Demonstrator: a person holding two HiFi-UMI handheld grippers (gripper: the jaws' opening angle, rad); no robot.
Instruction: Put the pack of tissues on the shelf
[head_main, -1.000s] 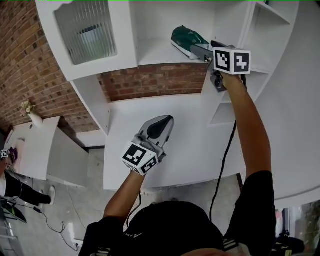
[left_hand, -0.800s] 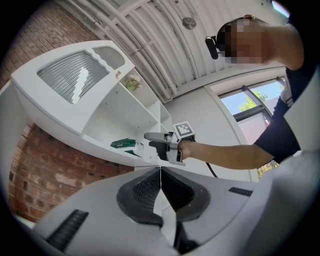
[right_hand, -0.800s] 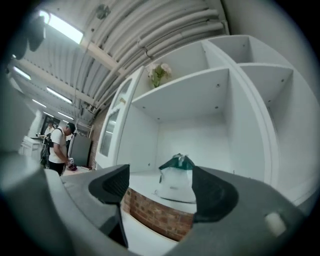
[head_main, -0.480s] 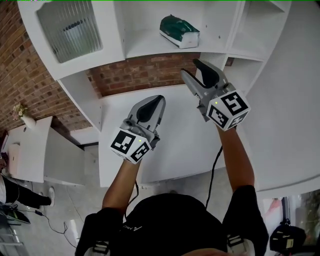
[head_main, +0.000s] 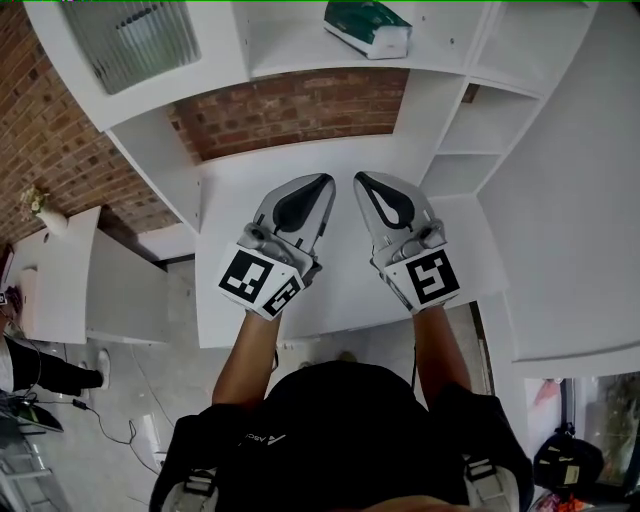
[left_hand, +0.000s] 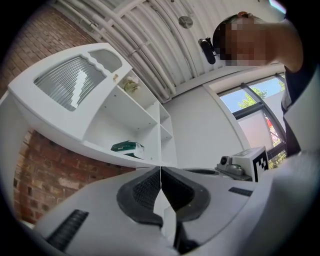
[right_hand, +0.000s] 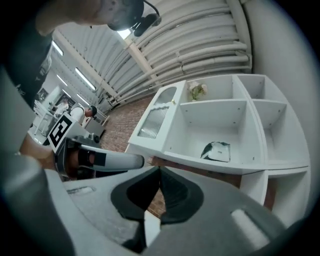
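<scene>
The green and white pack of tissues (head_main: 368, 27) lies on the white shelf (head_main: 300, 55) at the top of the head view, apart from both grippers. It also shows in the left gripper view as the tissue pack (left_hand: 127, 147) and in the right gripper view as the tissue pack (right_hand: 217, 151). My left gripper (head_main: 324, 182) and right gripper (head_main: 362, 181) are held side by side over the white counter (head_main: 340, 300), well below the shelf. Both have jaws shut with nothing between them.
The white shelf unit has a ribbed glass door (head_main: 130, 40) at the left and open cubbies (head_main: 480, 125) at the right. A brick wall (head_main: 290, 110) runs behind the counter. A small vase of flowers (right_hand: 197, 90) stands on an upper shelf. A side table (head_main: 55, 280) stands at left.
My right gripper has let go of the tissue pack on the shelf, drawn back down beside the left gripper and shut empty. The left gripper has hardly moved.
</scene>
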